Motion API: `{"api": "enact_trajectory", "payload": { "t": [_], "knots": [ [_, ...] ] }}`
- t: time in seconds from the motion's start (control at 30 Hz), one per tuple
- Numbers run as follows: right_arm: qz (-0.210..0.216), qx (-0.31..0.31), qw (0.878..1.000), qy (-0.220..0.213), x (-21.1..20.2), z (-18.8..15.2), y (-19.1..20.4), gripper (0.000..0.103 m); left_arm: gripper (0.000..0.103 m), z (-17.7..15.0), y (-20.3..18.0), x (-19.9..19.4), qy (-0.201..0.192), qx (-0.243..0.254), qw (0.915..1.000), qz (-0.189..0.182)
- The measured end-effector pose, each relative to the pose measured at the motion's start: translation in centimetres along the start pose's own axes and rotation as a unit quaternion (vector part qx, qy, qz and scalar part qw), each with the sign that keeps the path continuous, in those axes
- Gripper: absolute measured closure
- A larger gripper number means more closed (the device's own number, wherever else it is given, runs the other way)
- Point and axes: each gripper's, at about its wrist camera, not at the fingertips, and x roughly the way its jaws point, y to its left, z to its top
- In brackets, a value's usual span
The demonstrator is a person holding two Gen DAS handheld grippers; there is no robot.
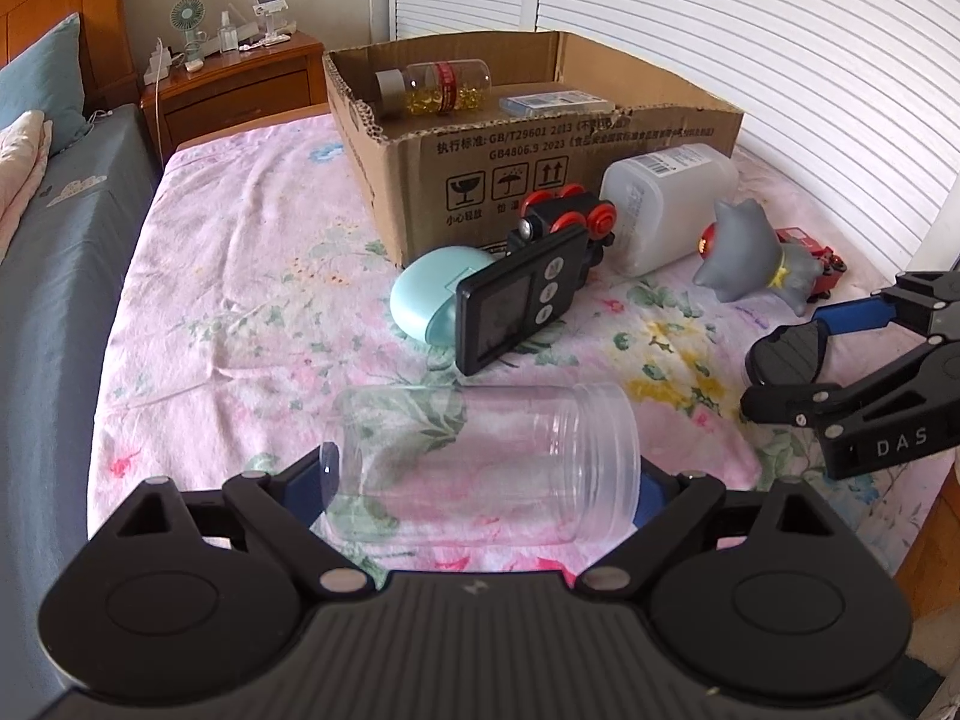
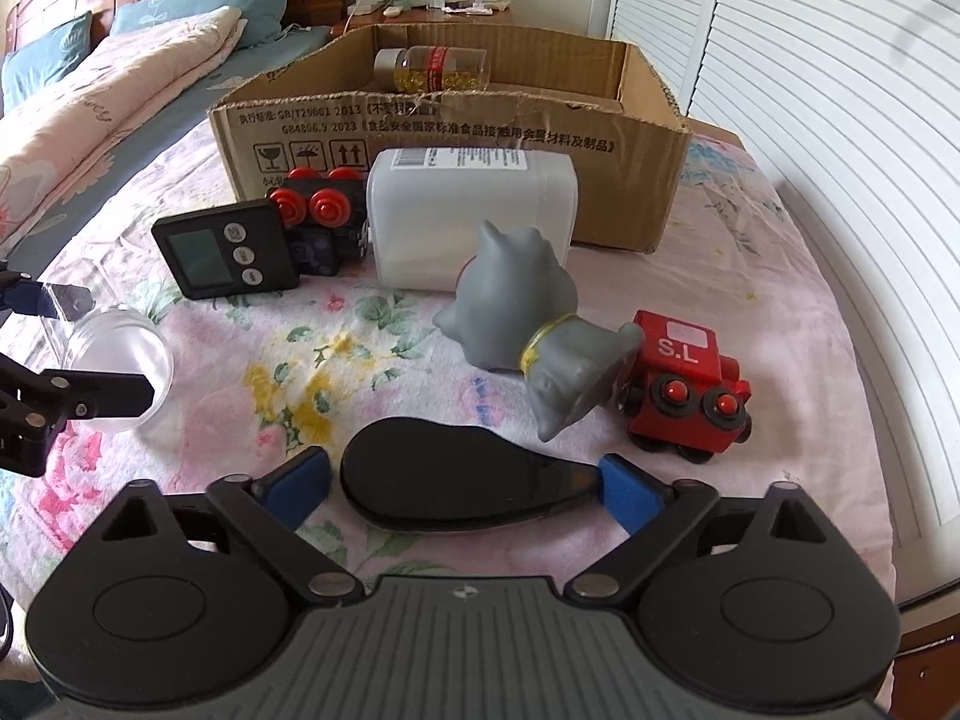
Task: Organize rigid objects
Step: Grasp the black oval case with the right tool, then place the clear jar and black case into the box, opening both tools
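Observation:
My left gripper [image 1: 480,480] is shut on a clear plastic jar [image 1: 480,462] lying sideways between its blue pads; the jar also shows in the right wrist view [image 2: 120,366]. My right gripper [image 2: 465,483] is open around a flat black oval object [image 2: 444,480] on the floral sheet; its right pad touches the object, its left pad stands apart. A cardboard box [image 1: 540,180] holds a pill bottle [image 1: 441,87] and a small blue packet [image 1: 552,103]. In front of the box lie a black timer [image 1: 516,306], a mint case [image 1: 426,300], a black-and-red toy train [image 1: 570,222], a white container [image 1: 660,204], a grey toy figure [image 2: 528,324] and a red toy train [image 2: 690,384].
The floral sheet [image 1: 240,300] covers a low surface beside a bed with blue bedding [image 1: 48,300]. A wooden nightstand [image 1: 240,84] with a small fan stands behind. White louvred doors [image 1: 780,60] run along the right. The surface's edge drops off at the right [image 2: 888,540].

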Motion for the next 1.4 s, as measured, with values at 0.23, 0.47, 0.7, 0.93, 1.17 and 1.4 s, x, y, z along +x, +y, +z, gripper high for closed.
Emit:
{"api": "enact_trajectory", "payload": {
  "t": [0.23, 0.47, 0.7, 0.93, 1.17, 1.4],
  "knots": [
    [0.014, -0.007, 1.0, 0.011, -0.4, 0.0, -0.4, 0.01, 0.013, 0.6, -0.3, -0.2, 0.007, 0.007, 0.9999, -0.004],
    [0.042, -0.018, 0.999, 0.015, -2.1, 0.2, -0.9, 0.01, 0.013, 1.8, -0.5, -1.5, 0.005, 0.024, 0.9997, -0.009],
    [0.056, -0.042, 0.998, -0.01, -4.5, 1.5, -1.0, 0.01, 0.013, 4.1, -0.6, -3.0, -0.01, 0.032, 0.9993, -0.015],
    [0.058, -0.057, 0.995, -0.057, -6.0, 4.5, -2.0, 0.01, 0.013, 9.2, -0.8, -3.7, -0.058, 0.045, 0.9973, -0.009],
    [0.049, -0.059, 0.992, -0.096, -6.2, 8.4, -3.9, 0.01, 0.013, 15.1, -0.9, -2.1, -0.099, 0.048, 0.9939, 0.015],
    [0.031, -0.063, 0.991, -0.117, -5.7, 11.8, -5.3, 0.01, 0.004, 17.4, -0.3, 1.3, -0.1, 0.013, 0.9946, 0.026]
  ]
}}
